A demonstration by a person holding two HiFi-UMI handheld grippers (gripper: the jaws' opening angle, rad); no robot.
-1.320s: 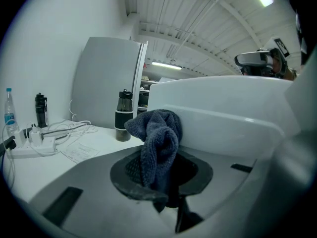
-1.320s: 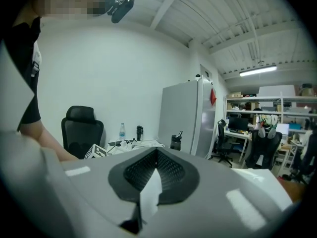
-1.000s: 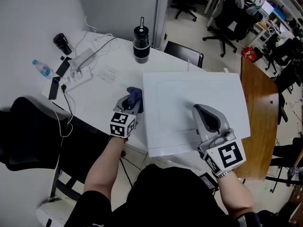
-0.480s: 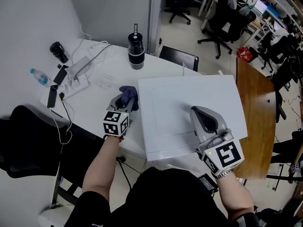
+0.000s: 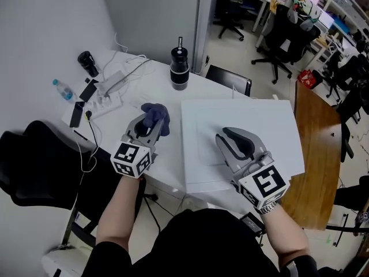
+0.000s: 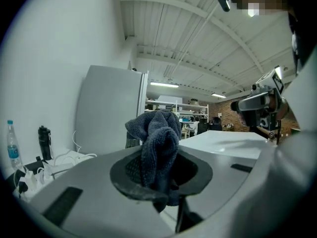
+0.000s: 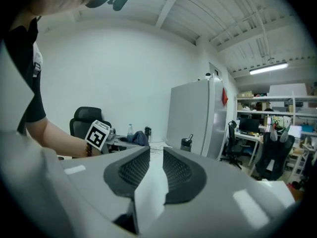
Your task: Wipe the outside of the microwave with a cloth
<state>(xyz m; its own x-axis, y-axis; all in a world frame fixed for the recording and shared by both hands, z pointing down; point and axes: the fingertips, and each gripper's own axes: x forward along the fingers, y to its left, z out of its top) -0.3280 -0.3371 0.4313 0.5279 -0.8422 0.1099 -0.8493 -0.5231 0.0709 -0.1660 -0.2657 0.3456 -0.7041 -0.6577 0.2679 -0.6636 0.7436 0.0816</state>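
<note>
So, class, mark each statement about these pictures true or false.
1. The left hand-held gripper grips a dark blue cloth. True.
2. The right hand-held gripper clamps the cloth. False: its jaws have just been opening and stand apart above the microwave, with nothing between them.
3. The cloth lies spread on the microwave's top. False: it is bunched in the left hand-held gripper, off the microwave's left side.
4. A black flask stands on the white table. True.

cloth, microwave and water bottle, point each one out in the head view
cloth (image 5: 157,114), head view, middle of the bunched fabric
microwave (image 5: 271,126), head view, bare white top panel
water bottle (image 5: 64,90), head view, clear body
</note>
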